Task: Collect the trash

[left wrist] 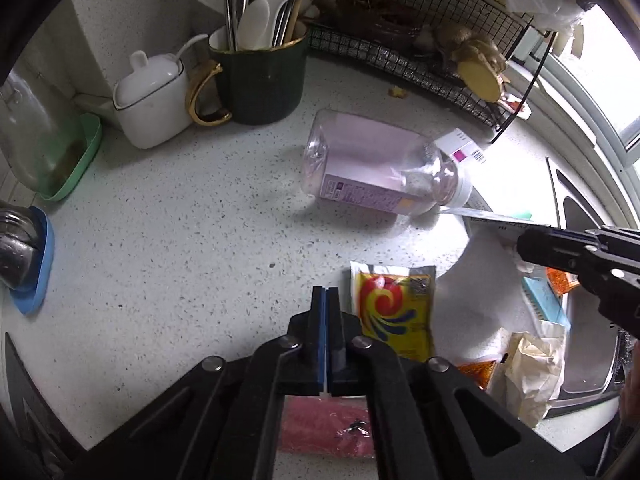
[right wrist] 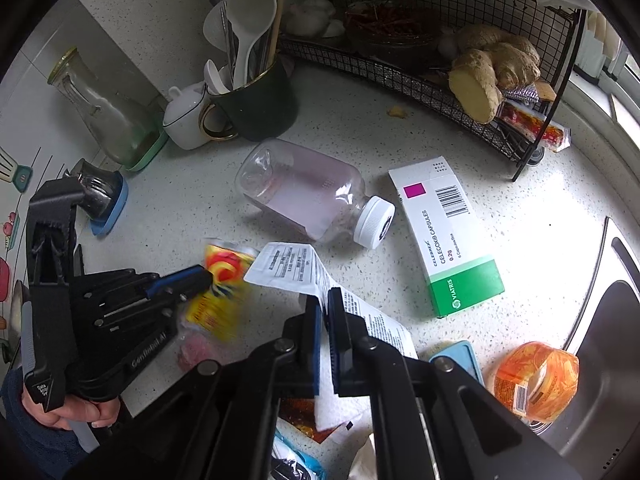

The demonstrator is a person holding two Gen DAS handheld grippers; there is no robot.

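Trash collection under way on a kitchen tabletop (right wrist: 360,128). The right gripper (right wrist: 325,300) is clamped on a white printed leaflet (right wrist: 292,264), whose free end curls up toward 11 o'clock in the right wrist view. The left gripper (left wrist: 326,312) is clenched, pads together. A yellow sachet (left wrist: 394,312) lies against its 3 o'clock side, and whether a corner is pinched cannot be told, though the sachet is motion-blurred at the gripper's tip in the right wrist view. A pink packet (left wrist: 324,424) sits below the left gripper at 6 o'clock.

Seen from the right gripper, a clear plastic bottle (right wrist: 308,200) with a white cap (right wrist: 374,222) lies on its side at 12 o'clock. A Celecoxib capsule box (right wrist: 448,232) lies flat at 2 o'clock, and an orange wrapper (right wrist: 536,380) rests at 4 o'clock by the sink's edge (right wrist: 600,320).

The step in hand appears to be lifting the flat paper scraps. The next move likely calls for carrying them to a bin, not in view, before returning for the bottle and box.
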